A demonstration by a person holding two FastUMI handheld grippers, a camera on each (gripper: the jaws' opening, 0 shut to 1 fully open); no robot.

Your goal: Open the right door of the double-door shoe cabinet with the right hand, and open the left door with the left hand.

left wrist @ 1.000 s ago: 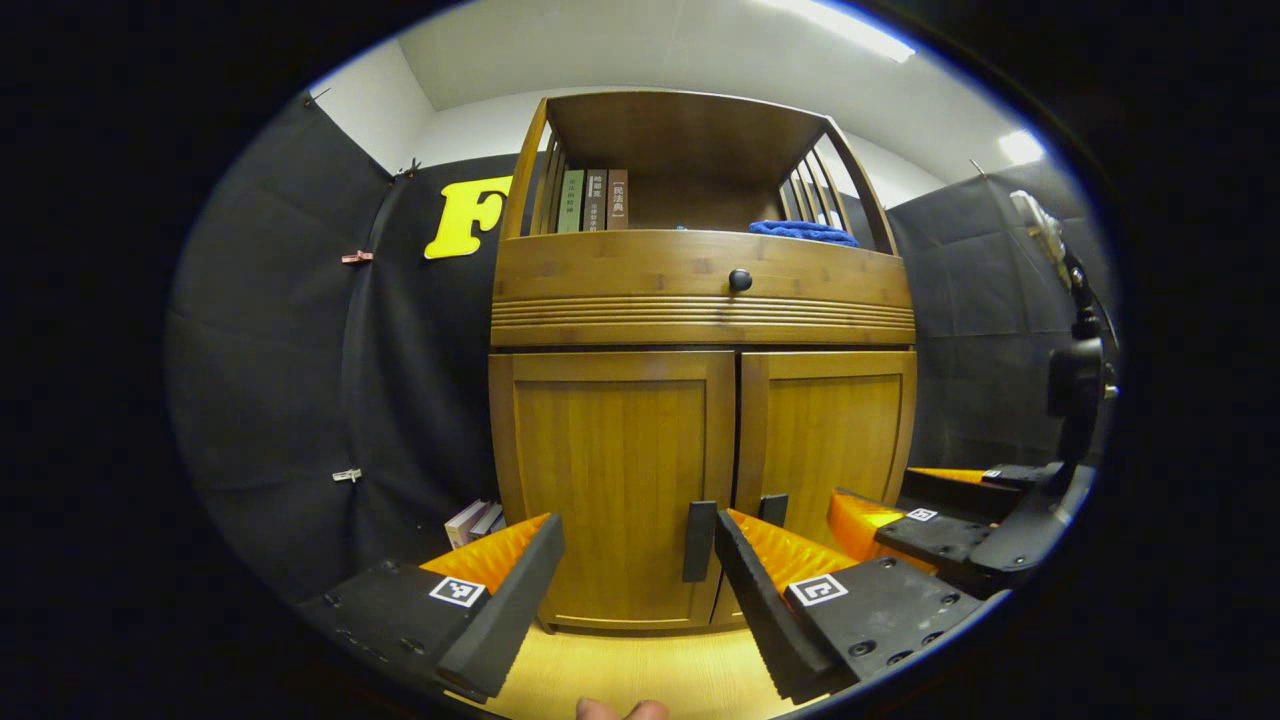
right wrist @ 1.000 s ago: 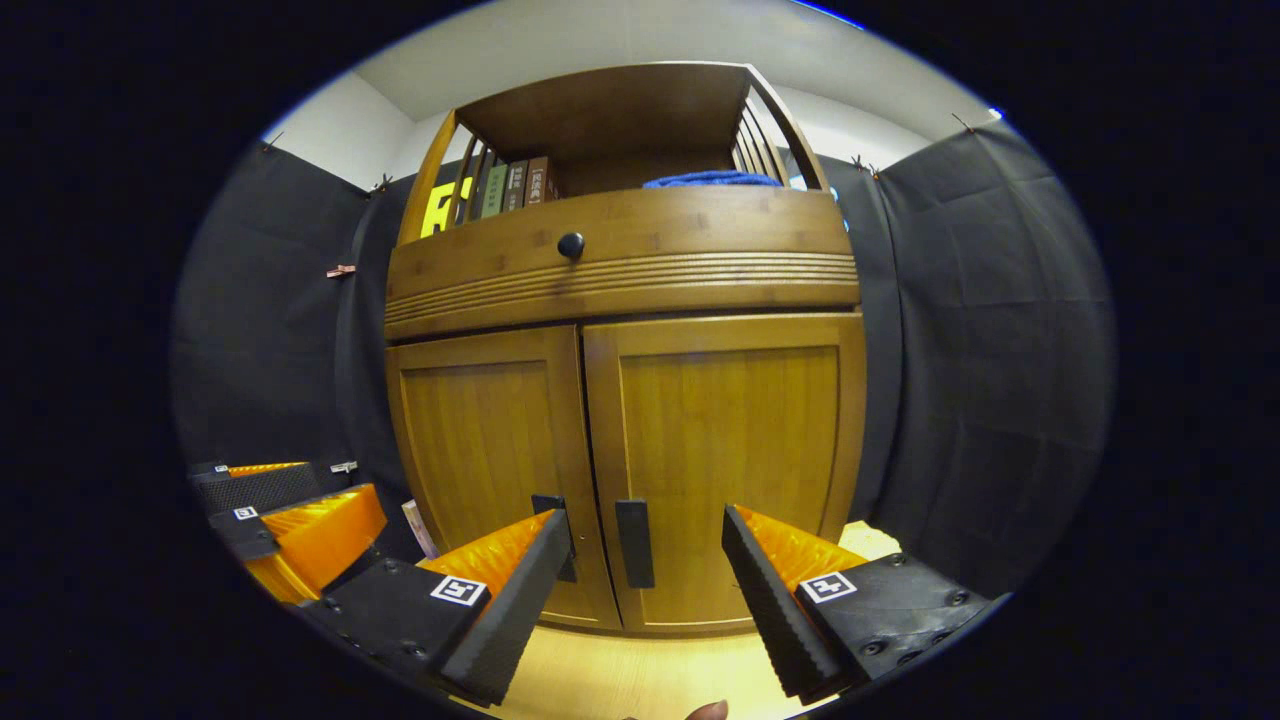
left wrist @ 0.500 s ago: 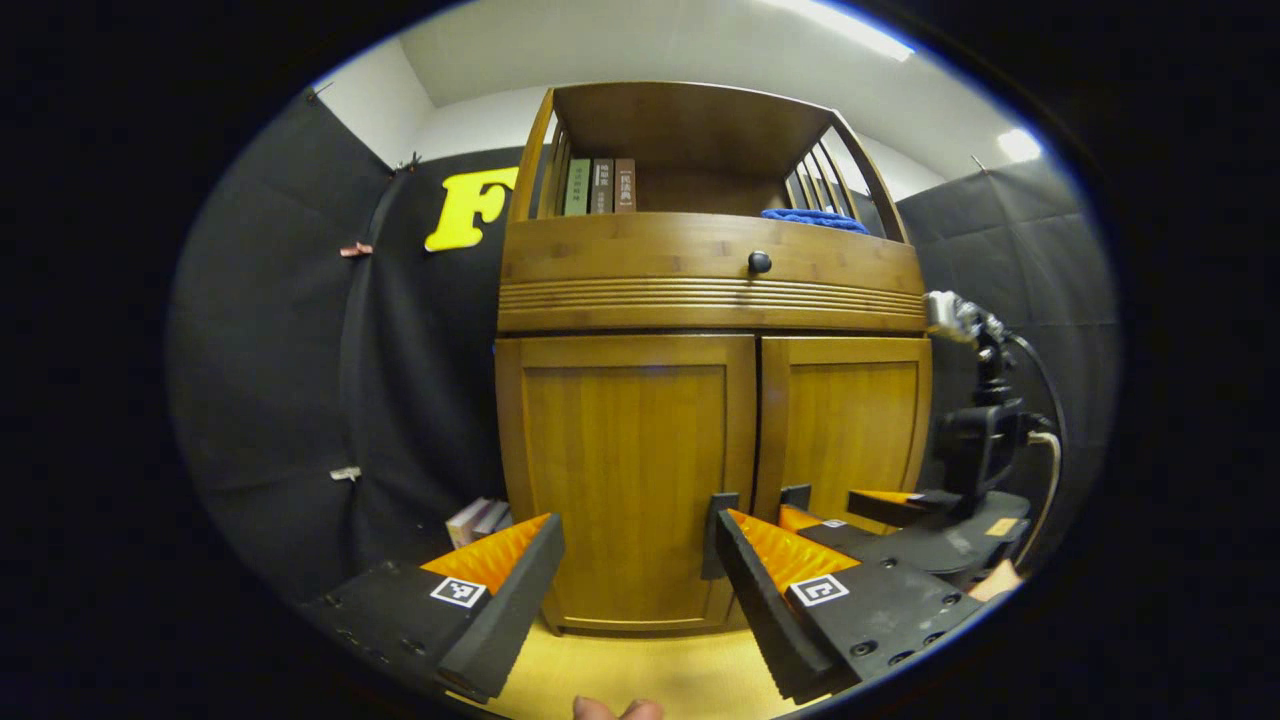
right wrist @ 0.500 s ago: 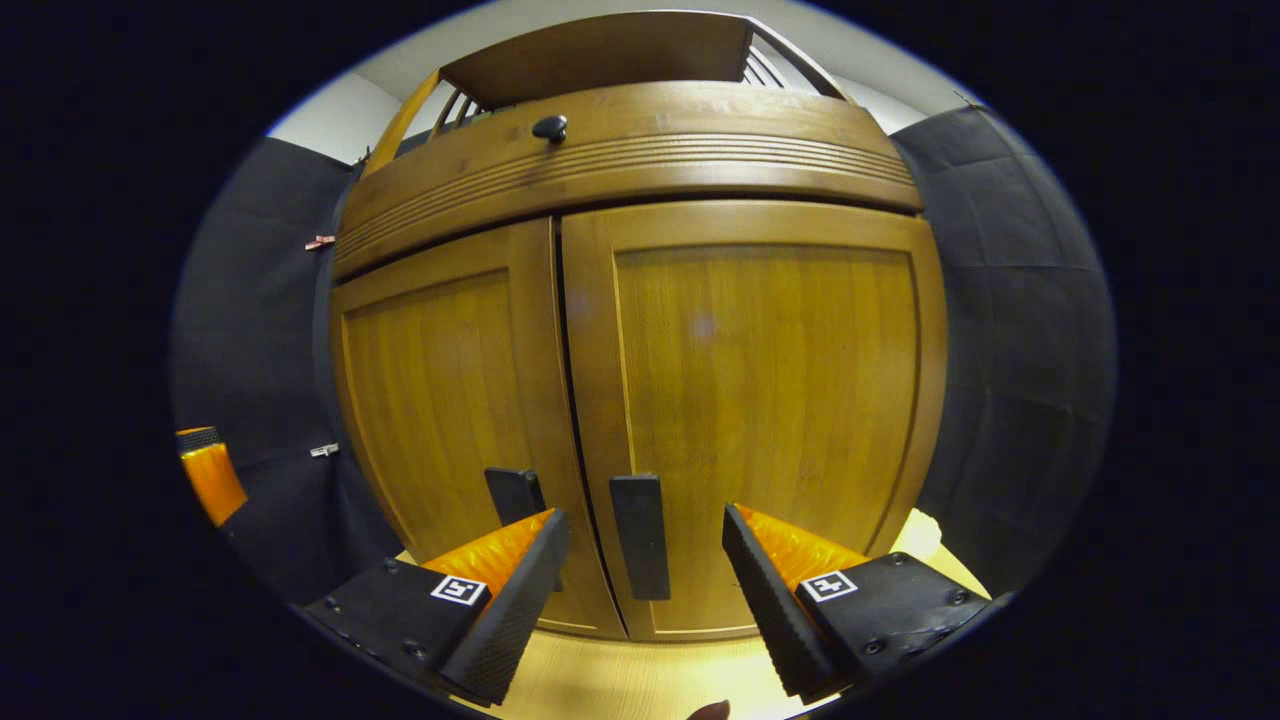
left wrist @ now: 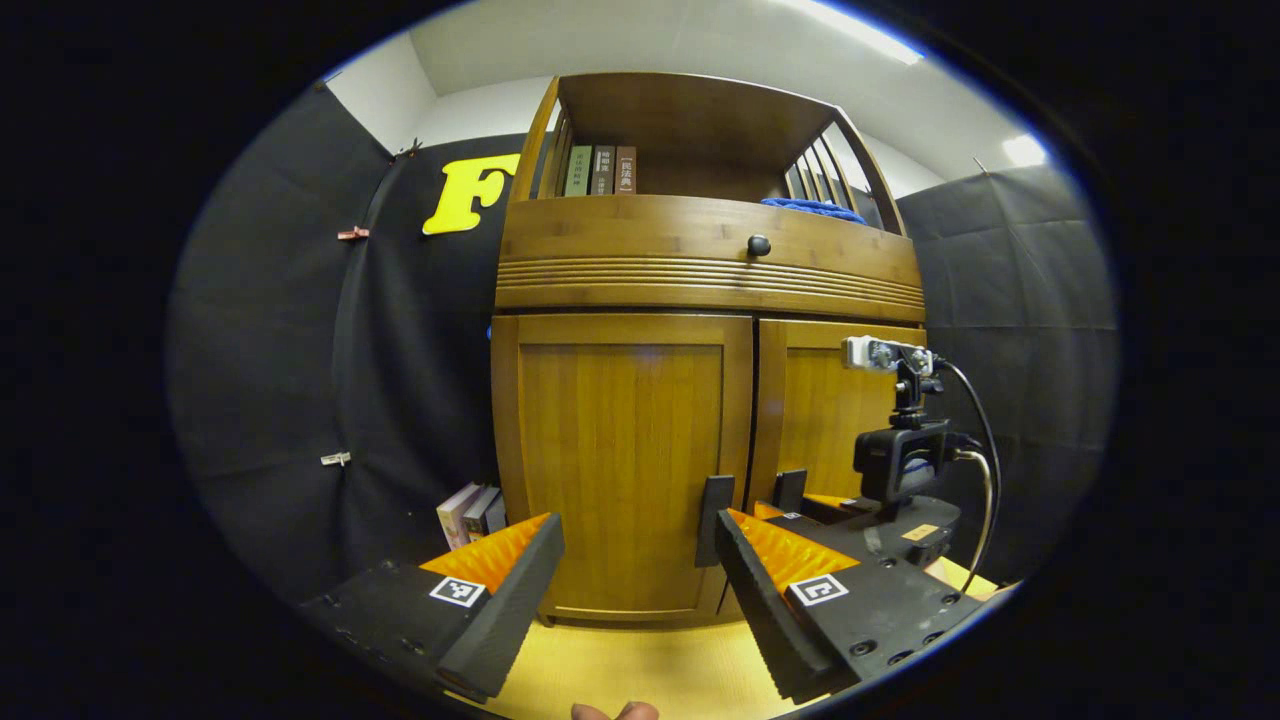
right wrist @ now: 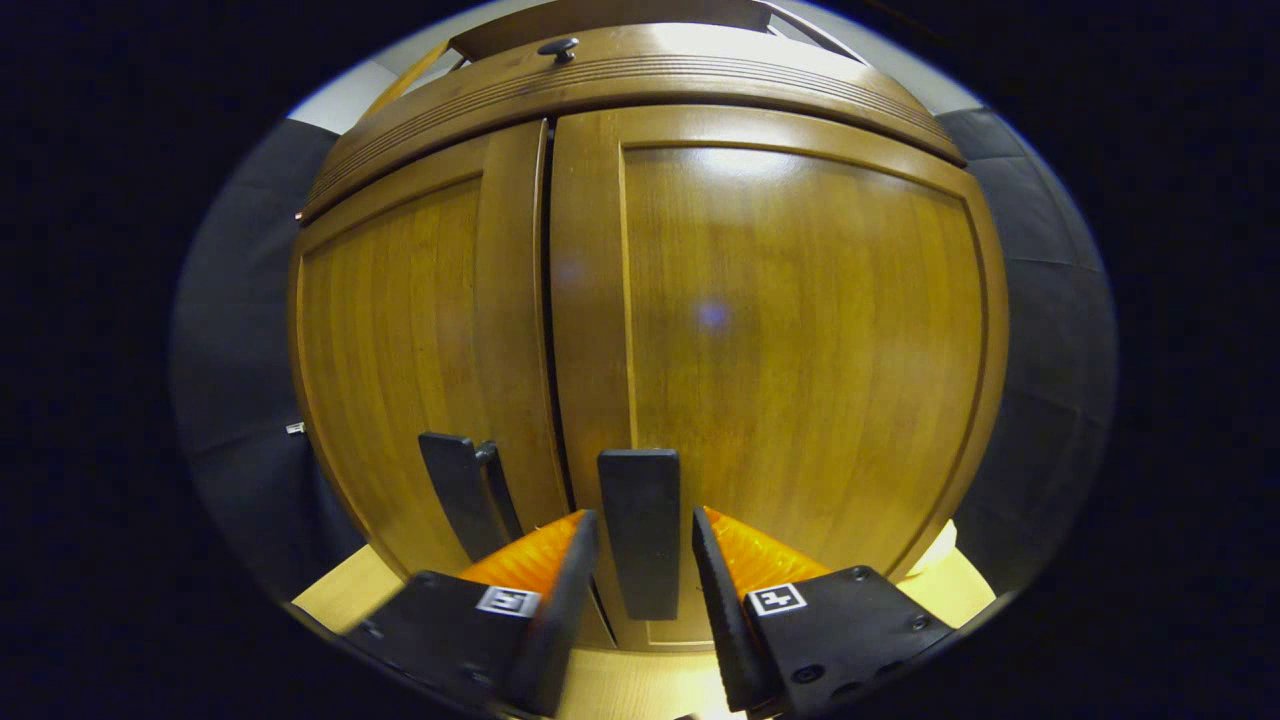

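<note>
The wooden shoe cabinet (left wrist: 620, 440) stands with both doors closed. In the left gripper view, my left gripper (left wrist: 630, 590) is open and held back from the left door (left wrist: 620, 450), whose dark handle (left wrist: 715, 520) lies just past its right finger. My right gripper (left wrist: 795, 505) is up at the right door's handle (left wrist: 790, 488). In the right gripper view, the right gripper (right wrist: 645, 515) straddles the right door's handle (right wrist: 640, 480). Its fingers are narrowed close to the handle's sides, with a thin gap still showing on the right. The left door's handle (right wrist: 455, 490) is beside it.
Above the doors is a drawer front with a dark knob (left wrist: 758, 245), then an open shelf with books (left wrist: 600, 170) and a blue cloth (left wrist: 810, 207). More books (left wrist: 470, 510) lean on the floor left of the cabinet. The floor (left wrist: 640, 660) is light wood.
My right gripper has moved in to the right door and narrowed its fingers around the handle. The left gripper has shifted only slightly and stays open.
</note>
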